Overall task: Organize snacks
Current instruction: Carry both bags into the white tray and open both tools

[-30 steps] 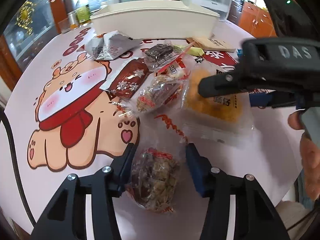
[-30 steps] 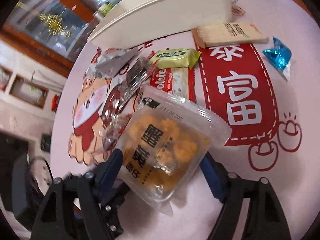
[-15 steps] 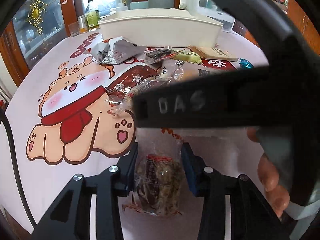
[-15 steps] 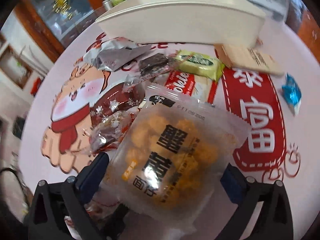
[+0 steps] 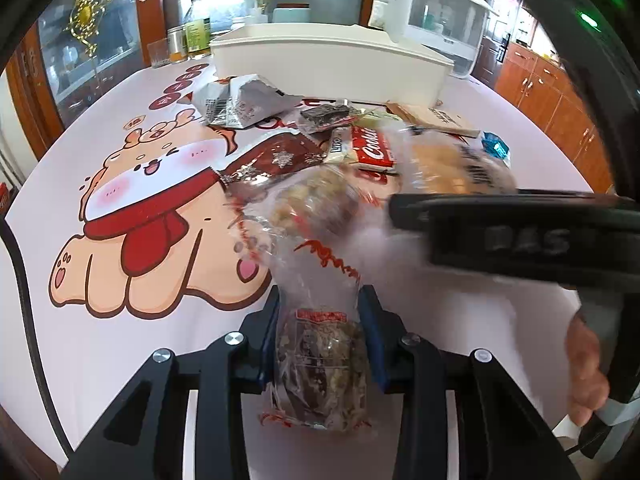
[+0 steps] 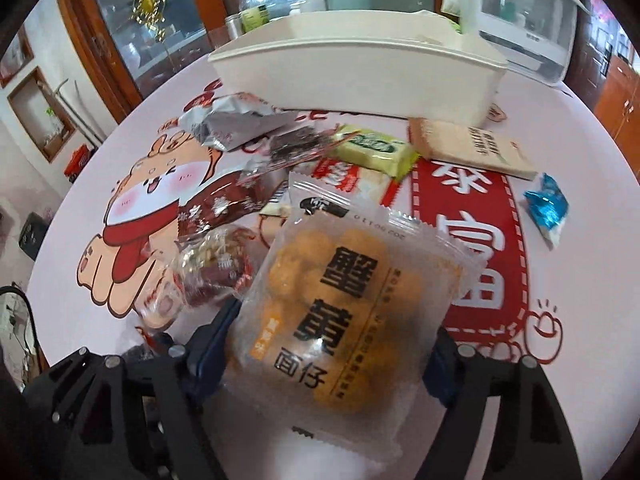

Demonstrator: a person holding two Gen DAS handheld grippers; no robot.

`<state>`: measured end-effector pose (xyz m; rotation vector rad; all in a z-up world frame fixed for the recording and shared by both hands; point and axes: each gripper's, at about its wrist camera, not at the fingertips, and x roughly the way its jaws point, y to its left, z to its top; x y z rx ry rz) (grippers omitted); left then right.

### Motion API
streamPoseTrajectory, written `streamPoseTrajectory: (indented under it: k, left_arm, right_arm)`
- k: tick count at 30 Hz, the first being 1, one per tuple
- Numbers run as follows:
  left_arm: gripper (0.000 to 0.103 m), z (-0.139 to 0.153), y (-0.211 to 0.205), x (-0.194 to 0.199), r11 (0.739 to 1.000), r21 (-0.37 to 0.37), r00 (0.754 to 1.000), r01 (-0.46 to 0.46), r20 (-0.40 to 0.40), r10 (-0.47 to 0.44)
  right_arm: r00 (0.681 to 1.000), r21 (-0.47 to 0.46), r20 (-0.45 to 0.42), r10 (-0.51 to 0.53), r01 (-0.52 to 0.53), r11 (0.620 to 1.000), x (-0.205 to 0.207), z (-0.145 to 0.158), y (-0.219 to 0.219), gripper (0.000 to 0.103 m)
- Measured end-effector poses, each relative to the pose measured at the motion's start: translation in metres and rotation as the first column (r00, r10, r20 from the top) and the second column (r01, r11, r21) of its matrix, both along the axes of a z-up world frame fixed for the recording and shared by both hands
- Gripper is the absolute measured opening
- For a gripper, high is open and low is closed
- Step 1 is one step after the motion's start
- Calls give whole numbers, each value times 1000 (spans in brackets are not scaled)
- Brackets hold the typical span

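My left gripper [image 5: 320,336] has just been closing, and its two blue pads now press on one clear-wrapped nut-and-date sweet [image 5: 322,364], low over the near edge of the table [image 5: 100,360]. My right gripper [image 6: 332,364] has been narrowing too; its jaws stand wide but clamp the sides of one frosted packet of yellow puffs [image 6: 348,312], which tilts up off the cloth, its far end out beyond my fingertips.

Just past both lies a second nut-and-date sweet [image 6: 216,268], touching a dark red snowflake wrapper [image 6: 224,204]. Behind these, toward the table's middle, I count one red cookie pack [image 5: 372,148], one clear pack of dark pieces [image 6: 296,146], one green bar [image 6: 372,148], one silver foil bag [image 6: 232,124] and one tan packet [image 6: 472,148]. One blue foil candy [image 6: 546,206] sits apart toward the right edge.

Farthest, near the table's far edge, stands one white bin [image 6: 360,68], well apart from both held packets.
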<state>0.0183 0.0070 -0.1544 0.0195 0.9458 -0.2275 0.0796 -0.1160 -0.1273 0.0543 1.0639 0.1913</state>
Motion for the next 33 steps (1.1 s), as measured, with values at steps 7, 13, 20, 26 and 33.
streamPoseTrajectory:
  k: [7, 13, 20, 26, 33]
  left_arm:
    - [35, 8, 12, 8, 998, -35, 999, -54, -3, 54]
    - [35, 34, 16, 13, 996, -53, 995, -77, 60, 81]
    - [35, 75, 10, 35, 996, -58, 990, -65, 123, 72]
    - [34, 117, 2, 70, 997, -26, 979, -69, 191, 72]
    - [34, 173, -6, 114, 999, -16, 963, -46, 265, 49]
  right_arm:
    - [997, 15, 72, -33, 31, 999, -14, 18, -24, 80]
    - [991, 46, 133, -29, 23, 999, -22, 35, -31, 80]
    - [983, 58, 183, -13, 2, 998, -20, 53, -34, 80]
    - [966, 39, 257, -22, 12, 999, -4, 82, -49, 81]
    - [927, -63, 375, 22, 2, 998, 22, 135, -52, 81]
